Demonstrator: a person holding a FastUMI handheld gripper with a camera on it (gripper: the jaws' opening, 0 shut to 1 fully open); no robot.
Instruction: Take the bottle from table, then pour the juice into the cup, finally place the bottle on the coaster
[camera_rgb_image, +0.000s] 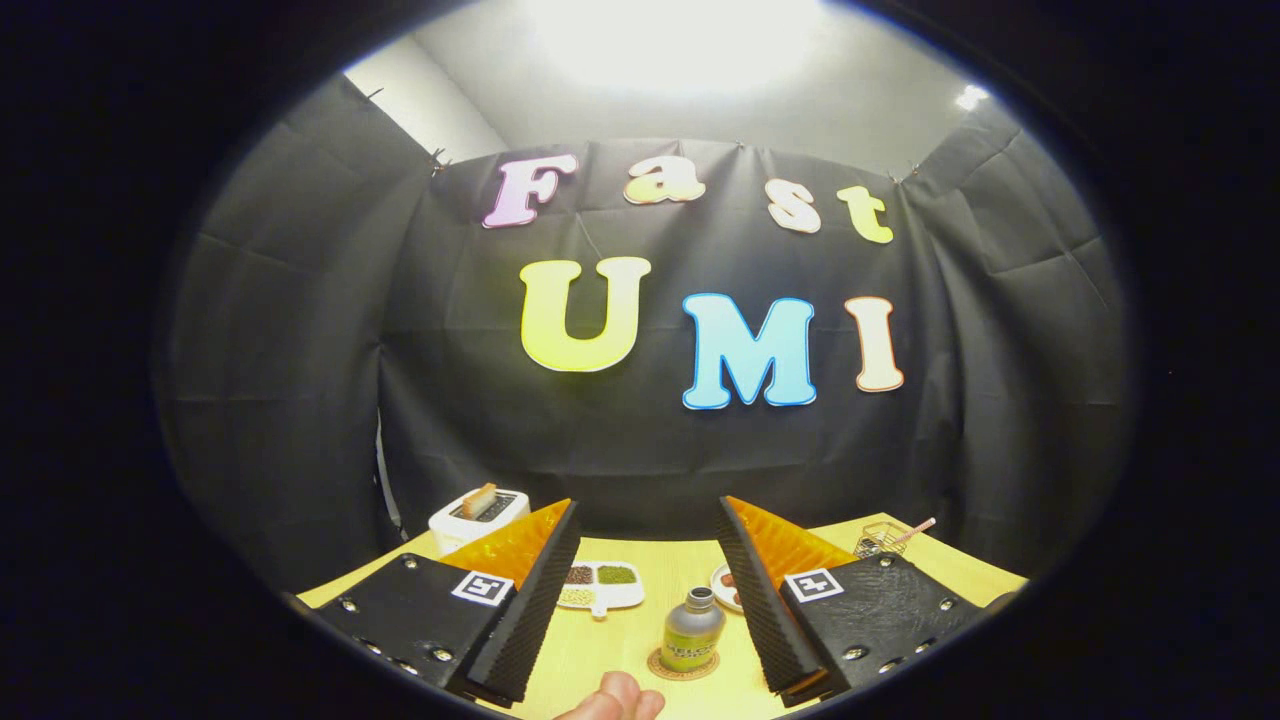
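Observation:
A small bottle (692, 629) with a metal cap and a green label stands upright on a round coaster (683, 665) on the yellow table (610, 650). It sits between and slightly ahead of my fingers, nearer the right one. My gripper (648, 600) is open, with a wide gap and nothing between the fingers. A fingertip of a person's hand (615, 700) shows on the table just in front of the coaster.
A white divided dish (600, 585) with grains lies beyond the bottle to the left. A small plate (727, 585) peeks from behind the right finger. A white toaster (478, 515) with a slice stands far left. A wire basket (882, 538) sits far right.

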